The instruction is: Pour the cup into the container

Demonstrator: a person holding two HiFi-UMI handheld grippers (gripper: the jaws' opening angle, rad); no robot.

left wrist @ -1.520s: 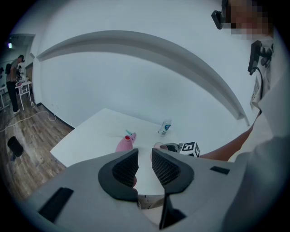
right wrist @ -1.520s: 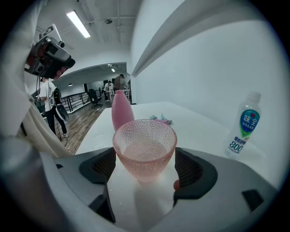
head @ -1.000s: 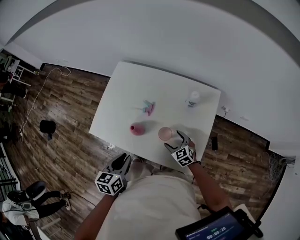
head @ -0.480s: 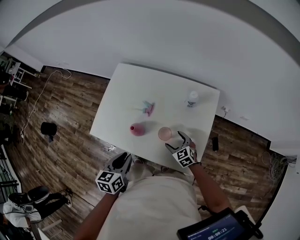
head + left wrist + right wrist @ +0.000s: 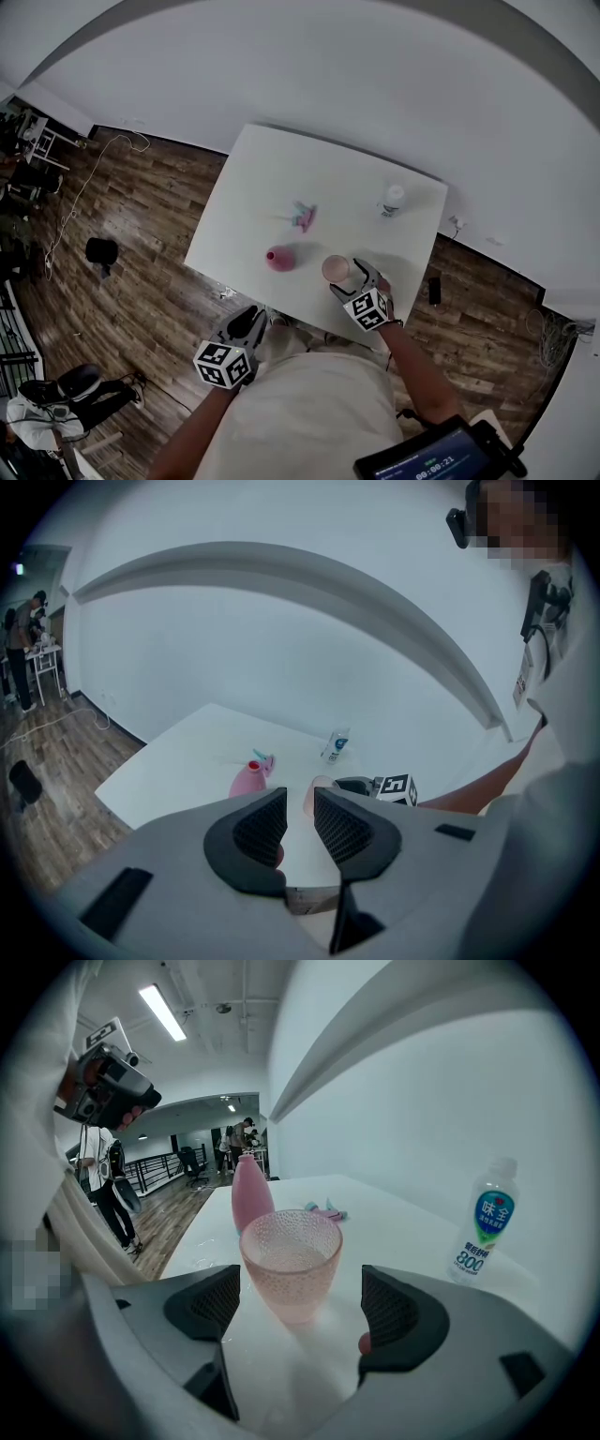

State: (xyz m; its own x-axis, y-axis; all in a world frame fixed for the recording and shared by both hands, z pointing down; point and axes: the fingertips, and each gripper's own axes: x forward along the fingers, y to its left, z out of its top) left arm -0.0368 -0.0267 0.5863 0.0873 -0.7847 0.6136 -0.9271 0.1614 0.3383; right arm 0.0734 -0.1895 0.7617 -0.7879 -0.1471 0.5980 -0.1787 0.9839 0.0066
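Right gripper point(image 5: 298, 1288) was released, jaws wide either side of the pink cup point(image 5: 291, 1260), not touching. Cup stood on the table point(image 5: 281, 178) near the front edge, pink bottle point(image 5: 278, 259) near its left. Best to centre, clamp mid-wall gently, lift level. Left gripper point(image 5: 246, 328) was empty, jaws slightly apart.

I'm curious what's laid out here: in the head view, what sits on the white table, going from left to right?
pink container → small teal-and-pink item → pink cup → clear plastic bottle
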